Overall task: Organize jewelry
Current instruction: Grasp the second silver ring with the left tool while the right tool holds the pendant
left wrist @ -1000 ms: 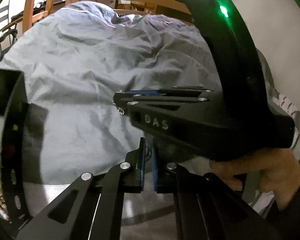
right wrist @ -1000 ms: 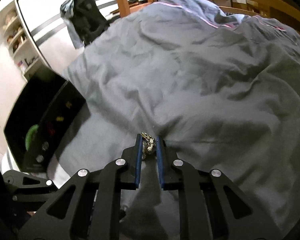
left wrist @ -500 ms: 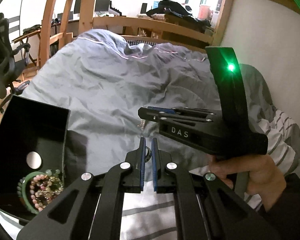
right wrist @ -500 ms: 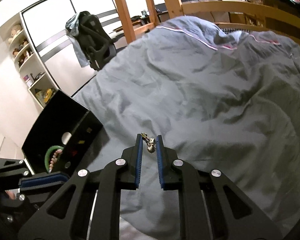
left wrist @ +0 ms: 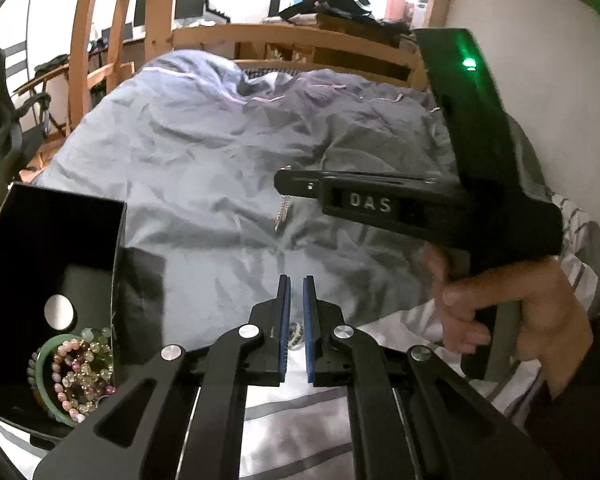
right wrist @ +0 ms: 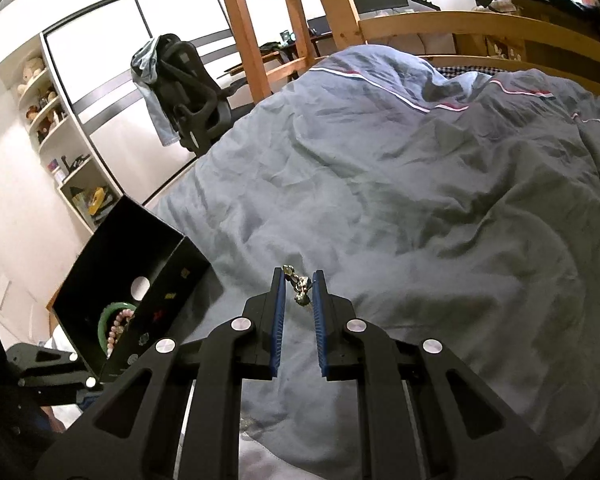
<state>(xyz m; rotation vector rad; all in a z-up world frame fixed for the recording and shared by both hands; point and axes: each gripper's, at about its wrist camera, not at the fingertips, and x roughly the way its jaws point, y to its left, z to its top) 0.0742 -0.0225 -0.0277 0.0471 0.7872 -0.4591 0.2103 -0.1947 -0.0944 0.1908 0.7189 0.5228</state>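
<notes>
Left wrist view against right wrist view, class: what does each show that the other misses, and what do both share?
Only the left wrist view shows the right hand gripping its handle and the chain hanging below the right gripper. Only the right wrist view shows the office chair and shelves. Both show the black box holding a green bangle and beaded bracelets, and the grey duvet.
</notes>
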